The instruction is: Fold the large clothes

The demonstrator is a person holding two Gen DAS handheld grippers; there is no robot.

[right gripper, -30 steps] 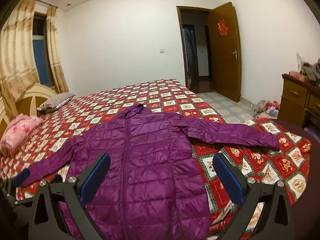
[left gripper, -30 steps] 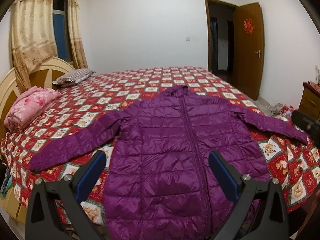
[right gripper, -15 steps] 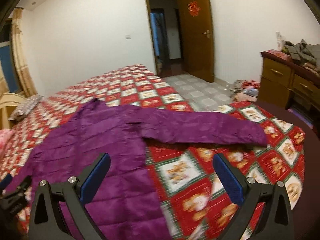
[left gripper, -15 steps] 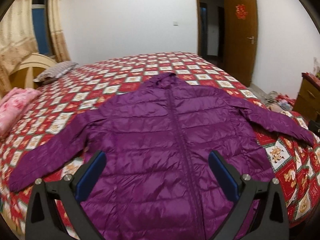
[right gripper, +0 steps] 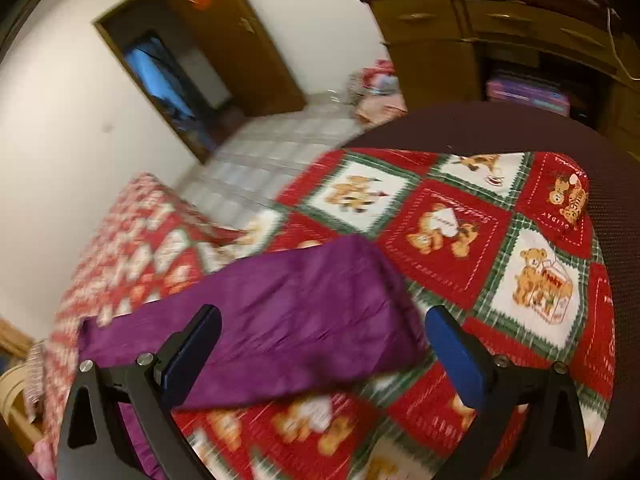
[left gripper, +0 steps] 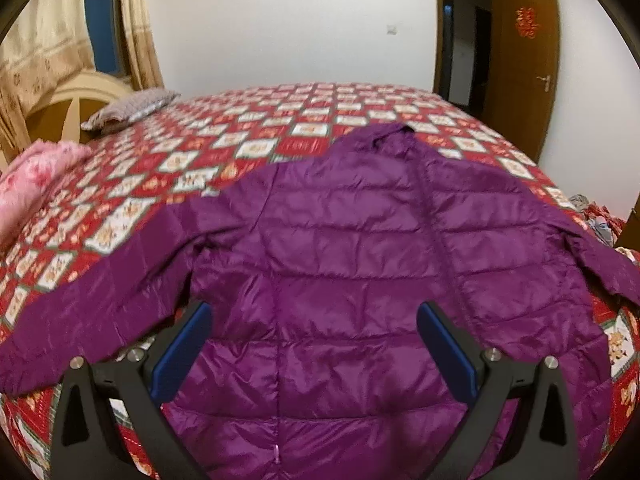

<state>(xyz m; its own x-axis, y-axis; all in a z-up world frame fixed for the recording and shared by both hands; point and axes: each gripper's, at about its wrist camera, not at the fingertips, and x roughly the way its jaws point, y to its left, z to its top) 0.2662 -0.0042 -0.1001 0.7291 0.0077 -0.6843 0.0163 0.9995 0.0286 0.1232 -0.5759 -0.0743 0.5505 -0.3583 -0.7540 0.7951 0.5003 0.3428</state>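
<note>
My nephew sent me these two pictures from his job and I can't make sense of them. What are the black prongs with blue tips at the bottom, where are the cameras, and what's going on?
The prongs are two-finger grippers that a person holds, one per hand. Each carries a wide-angle camera looking along its fingers, so the room bulges. One picture is from the left gripper, the other from the right gripper. A purple puffer jacket lies spread flat on a bed with a red teddy-bear quilt. The right camera looks at the end of one sleeve, near the bed's corner. Both grippers are open and hold nothing. The job is folding the jacket, which is still unfolded.
</note>
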